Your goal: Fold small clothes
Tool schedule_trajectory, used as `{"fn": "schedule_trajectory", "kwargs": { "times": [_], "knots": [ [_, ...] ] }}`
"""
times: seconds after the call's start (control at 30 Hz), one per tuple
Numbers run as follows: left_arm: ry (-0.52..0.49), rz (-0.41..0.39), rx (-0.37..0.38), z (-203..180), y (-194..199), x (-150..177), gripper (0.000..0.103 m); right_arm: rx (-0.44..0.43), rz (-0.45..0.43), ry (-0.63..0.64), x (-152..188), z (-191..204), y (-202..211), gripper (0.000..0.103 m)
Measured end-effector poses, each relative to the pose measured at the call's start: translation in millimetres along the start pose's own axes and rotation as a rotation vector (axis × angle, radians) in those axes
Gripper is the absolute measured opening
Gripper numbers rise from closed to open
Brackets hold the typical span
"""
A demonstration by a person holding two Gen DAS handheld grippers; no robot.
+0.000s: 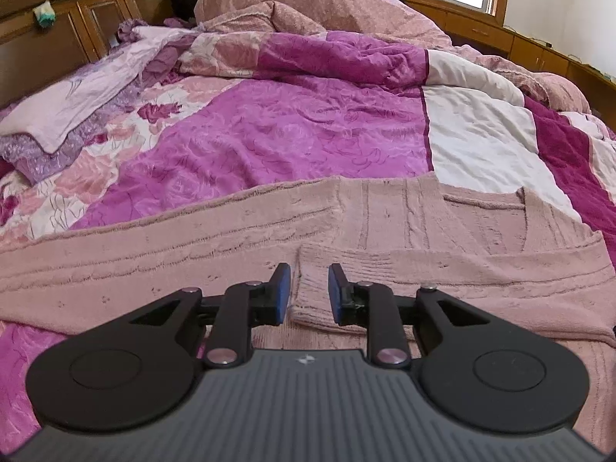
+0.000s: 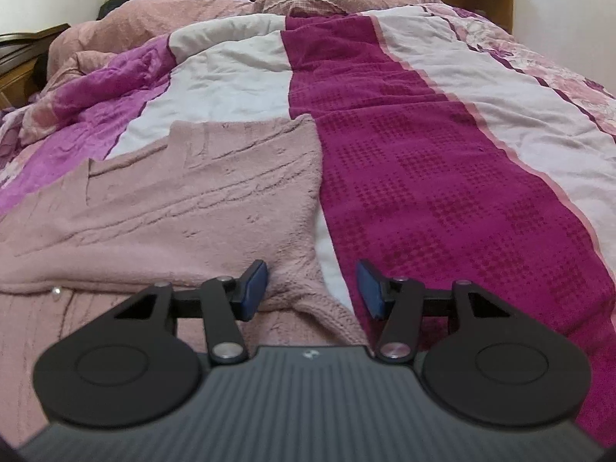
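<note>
My left gripper point(image 1: 304, 294) hangs released over the pink knit sweater's point(image 1: 385, 238) folded cuff point(image 1: 308, 292); my right gripper point(image 2: 312, 288), also released, straddles its hem edge on the bed point(image 2: 442, 177).

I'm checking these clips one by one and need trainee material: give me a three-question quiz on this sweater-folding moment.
1. True or false: the left gripper is clamped on the sweater.
2. Which lies folded across the sweater's front, by the left gripper? A) a sleeve B) a towel C) a pillow
3. Fill in: in the right wrist view, the right gripper hangs over the sweater's edge and the ____ red stripe of the bedspread.

Key:
1. False: its jaws stand apart, with the sleeve cuff between them, not pinched.
2. A
3. dark
</note>
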State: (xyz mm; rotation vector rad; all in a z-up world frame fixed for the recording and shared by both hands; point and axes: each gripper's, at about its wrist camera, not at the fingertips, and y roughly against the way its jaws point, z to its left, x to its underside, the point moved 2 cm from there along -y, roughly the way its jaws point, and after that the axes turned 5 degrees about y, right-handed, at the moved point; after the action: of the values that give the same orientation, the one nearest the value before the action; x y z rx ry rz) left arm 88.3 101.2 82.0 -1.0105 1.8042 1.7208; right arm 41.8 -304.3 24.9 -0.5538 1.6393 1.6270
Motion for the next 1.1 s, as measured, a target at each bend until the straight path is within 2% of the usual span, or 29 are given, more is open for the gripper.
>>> {"fn": "schedule_trajectory", "kwargs": {
  "times": [0.17, 0.3, 0.37, 0.43, 0.53, 0.6, 0.77, 0.9, 0.93, 0.97, 1.0, 1.03, 1.1],
  "knots": [
    [0.009, 0.016, 0.016, 3, 3, 4, 0.03, -0.016, -0.024, -0.034, -8, 4, 15, 0.055],
    [0.02, 0.026, 0.047, -1, 8, 7, 0.039, -0.038, -0.077, 0.014, -13, 21, 34, 0.055],
    [0.022, 0.032, 0.079, -6, 11, 8, 0.042, -0.085, -0.082, 0.032, -13, 34, 41, 0.056],
    [0.003, 0.034, 0.102, -14, 13, 10, 0.045, -0.177, -0.056, 0.03, -11, 48, 43, 0.056],
    [-0.043, 0.037, 0.116, -28, 11, 14, 0.046, -0.345, 0.04, -0.067, -6, 63, 32, 0.056],
    [-0.056, 0.044, 0.125, -34, 8, 18, 0.046, -0.408, 0.103, -0.173, -2, 69, 18, 0.056],
    [-0.062, 0.067, 0.143, -36, -2, 23, 0.046, -0.394, 0.104, -0.299, 0, 78, -5, 0.057],
    [-0.071, 0.076, 0.129, -35, -15, 23, 0.046, -0.435, 0.091, -0.377, -4, 82, -11, 0.056],
    [-0.071, 0.078, 0.128, -34, -17, 23, 0.046, -0.441, 0.084, -0.387, -4, 82, -11, 0.054],
    [-0.07, 0.081, 0.126, -34, -20, 22, 0.046, -0.448, 0.074, -0.398, -5, 84, -11, 0.048],
    [-0.069, 0.082, 0.125, -34, -22, 22, 0.046, -0.456, 0.064, -0.408, -6, 83, -10, 0.03],
    [-0.069, 0.083, 0.125, -33, -24, 22, 0.046, -0.465, 0.064, -0.413, -5, 82, -10, 0.018],
    [-0.075, 0.084, 0.126, -34, -28, 22, 0.046, -0.488, 0.059, -0.427, -5, 82, -7, 0.01]
  ]
}}
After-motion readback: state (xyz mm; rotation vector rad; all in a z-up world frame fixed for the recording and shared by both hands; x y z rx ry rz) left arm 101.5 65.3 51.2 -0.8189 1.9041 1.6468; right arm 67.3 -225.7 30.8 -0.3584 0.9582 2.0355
